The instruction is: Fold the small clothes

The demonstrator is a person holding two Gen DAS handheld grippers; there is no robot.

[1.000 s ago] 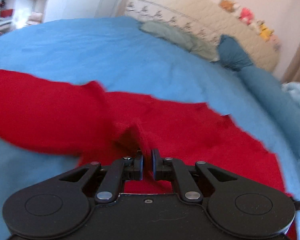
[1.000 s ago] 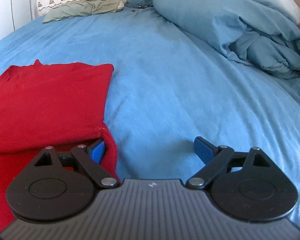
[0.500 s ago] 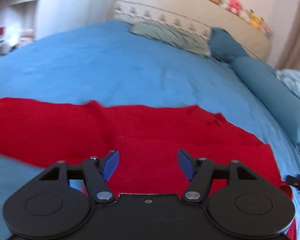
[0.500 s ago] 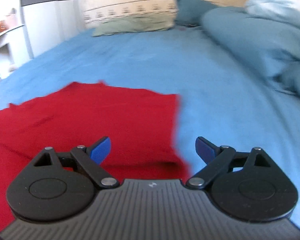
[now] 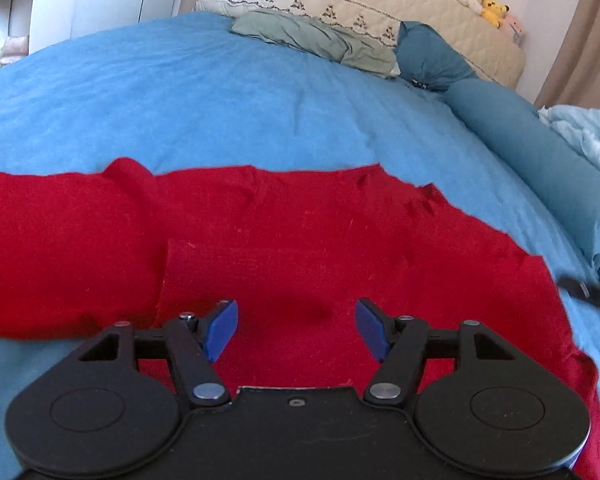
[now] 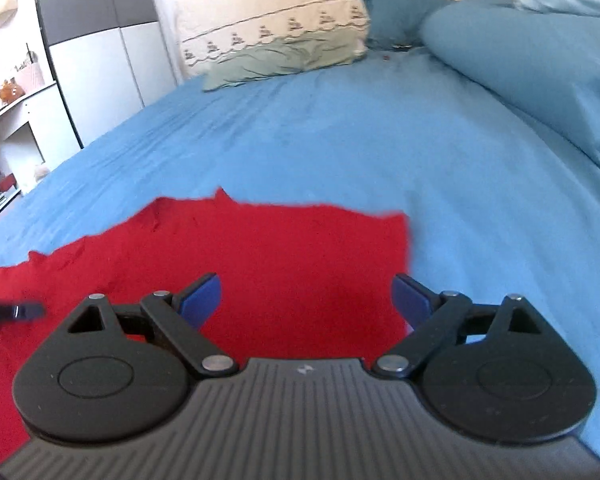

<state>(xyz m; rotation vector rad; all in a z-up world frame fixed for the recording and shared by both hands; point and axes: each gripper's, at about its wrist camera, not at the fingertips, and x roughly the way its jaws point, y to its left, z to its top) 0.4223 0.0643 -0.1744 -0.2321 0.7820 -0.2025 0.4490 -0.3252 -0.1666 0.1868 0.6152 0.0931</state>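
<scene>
A red knit garment [image 5: 300, 240] lies flat on the blue bedsheet [image 5: 180, 112], with a sleeve folded across its left part. My left gripper [image 5: 296, 330] is open and empty, just above the garment's near middle. In the right wrist view the same red garment [image 6: 280, 264] lies below my right gripper [image 6: 306, 300], which is open and empty over the garment's right edge. The tip of the right gripper shows at the right edge of the left wrist view [image 5: 588, 292].
A grey-green pillow [image 5: 316, 40], a teal pillow [image 5: 428, 56] and a teal bolster [image 5: 540, 152] lie at the head of the bed by the quilted headboard [image 5: 380, 4]. A rumpled duvet [image 6: 532, 64] fills the right side. White wardrobes [image 6: 92, 52] stand at the left.
My left gripper let go of the red fabric and opened, and the garment now lies flat. My right gripper stayed open and shifted left over the garment's right edge.
</scene>
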